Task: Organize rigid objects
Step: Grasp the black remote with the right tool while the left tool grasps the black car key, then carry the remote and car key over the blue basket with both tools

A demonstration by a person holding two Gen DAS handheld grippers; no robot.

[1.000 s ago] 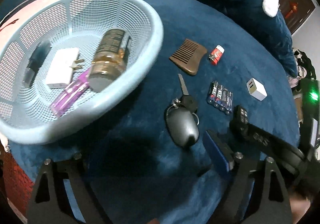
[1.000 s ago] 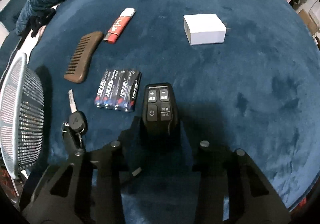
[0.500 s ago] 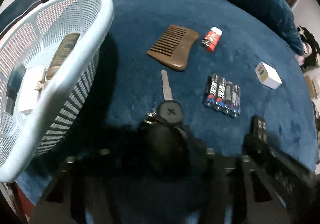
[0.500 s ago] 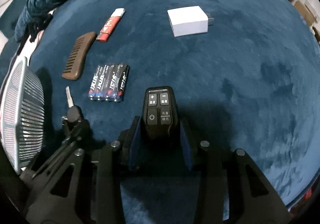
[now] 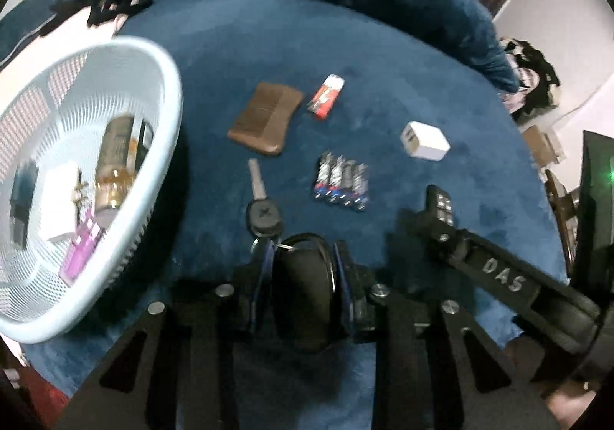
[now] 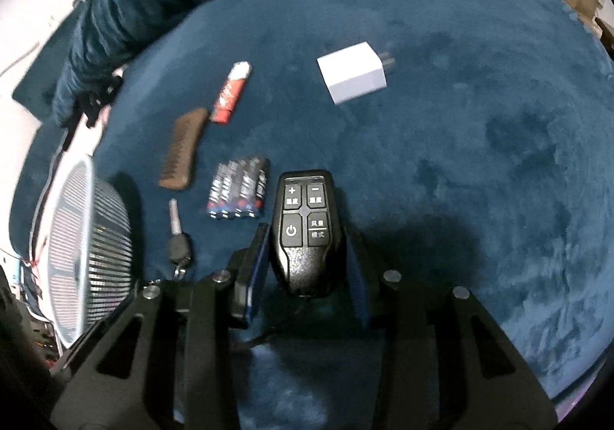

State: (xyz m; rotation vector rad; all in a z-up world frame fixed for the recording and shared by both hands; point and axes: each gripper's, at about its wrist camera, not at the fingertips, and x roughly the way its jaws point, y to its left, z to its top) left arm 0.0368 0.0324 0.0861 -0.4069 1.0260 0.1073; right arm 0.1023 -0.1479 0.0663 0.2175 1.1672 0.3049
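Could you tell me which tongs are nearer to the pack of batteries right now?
Right, I'd judge. The right tongs, shut on the black remote, sit just beside the pack of batteries. The left tongs, closing on the oval key fob, sit somewhat farther back.

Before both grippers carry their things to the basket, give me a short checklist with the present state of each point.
1. Black fob sits between left gripper fingers, jaws closing: ok.
2. Key on the fob's ring is off the cloth: cannot tell.
3. Remote is between right gripper fingers: ok.
4. Remote grip is firm: cannot tell.
5. Basket has free room inside: ok.
6. Comb and batteries lie clear of both grippers: ok.
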